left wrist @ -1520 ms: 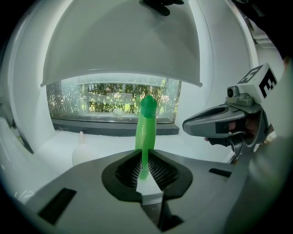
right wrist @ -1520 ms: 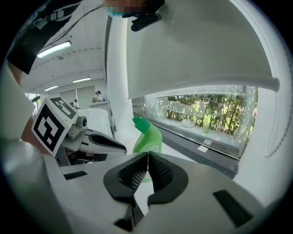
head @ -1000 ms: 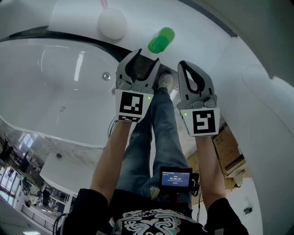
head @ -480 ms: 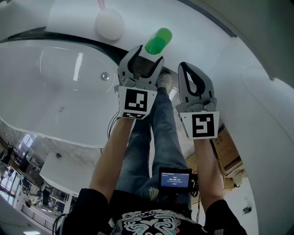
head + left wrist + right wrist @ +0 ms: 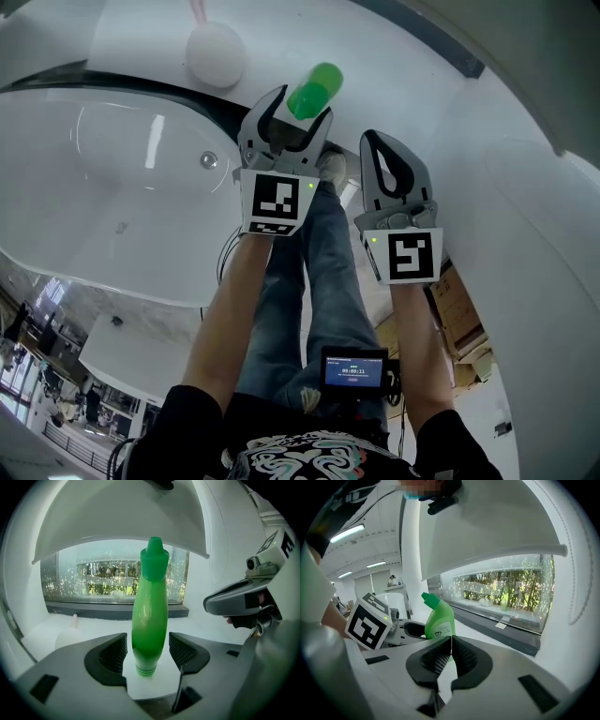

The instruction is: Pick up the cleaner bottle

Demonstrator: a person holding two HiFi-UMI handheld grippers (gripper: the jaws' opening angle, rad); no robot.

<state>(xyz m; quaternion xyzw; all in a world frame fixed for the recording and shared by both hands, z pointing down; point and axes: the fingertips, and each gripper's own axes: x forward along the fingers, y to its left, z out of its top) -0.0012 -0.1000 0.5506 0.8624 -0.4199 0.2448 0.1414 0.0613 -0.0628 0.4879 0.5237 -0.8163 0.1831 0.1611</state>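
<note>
1. The green cleaner bottle [image 5: 150,620] stands upright on the white ledge [image 5: 394,84] beside the bathtub [image 5: 112,187], with its cap on top and a window [image 5: 108,581] behind it.
2. The left gripper [image 5: 147,653] reaches around the bottle. Its fingers [image 5: 115,653] are spread wide and have just been opening, and the bottle's lower body stands between them.
3. A thin gap shows on each side, so the ribbed pads flank the bottle but do not press on it.
4. The right gripper [image 5: 449,660] hangs just beside the left one, to its right. Its fingers [image 5: 436,660] are pressed together with nothing between them.
5. From that side the bottle shows a small label and an angled neck.
6. A round white object [image 5: 216,52], possibly a brush holder with a pink stem, sits on the ledge near the bottle, to its left in the head view and apart from it.
</note>
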